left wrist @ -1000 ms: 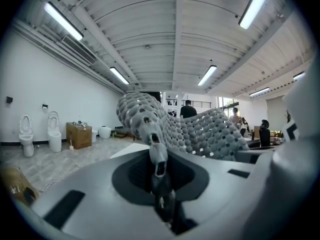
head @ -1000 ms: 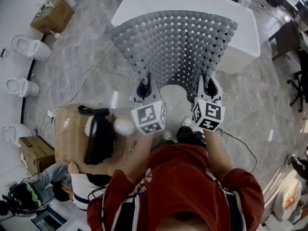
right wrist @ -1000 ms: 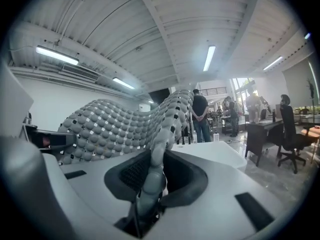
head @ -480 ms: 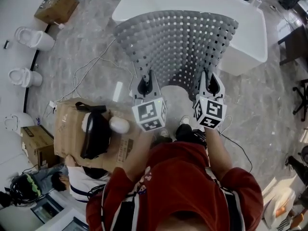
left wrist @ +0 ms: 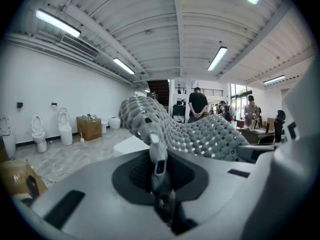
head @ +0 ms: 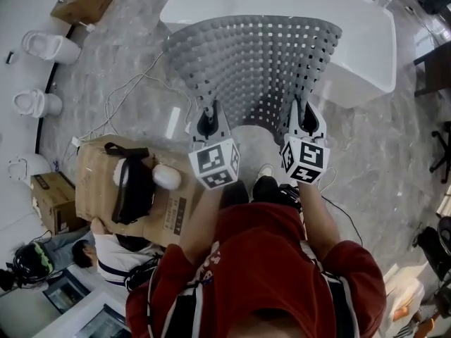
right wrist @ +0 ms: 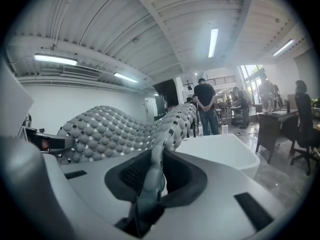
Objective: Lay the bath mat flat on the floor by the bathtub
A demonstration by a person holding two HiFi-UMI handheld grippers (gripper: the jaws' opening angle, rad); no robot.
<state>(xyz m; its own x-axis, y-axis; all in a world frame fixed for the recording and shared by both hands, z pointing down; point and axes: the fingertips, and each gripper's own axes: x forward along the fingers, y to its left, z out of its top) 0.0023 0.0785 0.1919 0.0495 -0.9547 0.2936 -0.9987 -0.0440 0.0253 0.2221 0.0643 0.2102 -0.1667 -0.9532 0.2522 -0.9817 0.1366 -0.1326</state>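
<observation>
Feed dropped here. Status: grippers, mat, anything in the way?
Left gripper, right gripper both shut on bath mat, near edge. Mat held up, spread, not yet down. Bathtub right behind it; cardboard box off to left.

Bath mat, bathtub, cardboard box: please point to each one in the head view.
bath mat (head: pixel 257 62), head view, middle of its grey perforated sheet.
bathtub (head: pixel 361 44), head view, white top beside the mat.
cardboard box (head: pixel 91 189), head view, bare left part.

The grey perforated rubber bath mat (head: pixel 257 62) hangs spread on the near side of the white oval bathtub (head: pixel 352 41). Its two near corners are pinched in the left hand-held gripper (head: pixel 208 115) and the right hand-held gripper (head: pixel 304 113). Left of the bathtub, well apart, stands a brown cardboard box (head: pixel 91 189). Farther left, white toilets (head: pixel 46 46) line the wall.
</observation>
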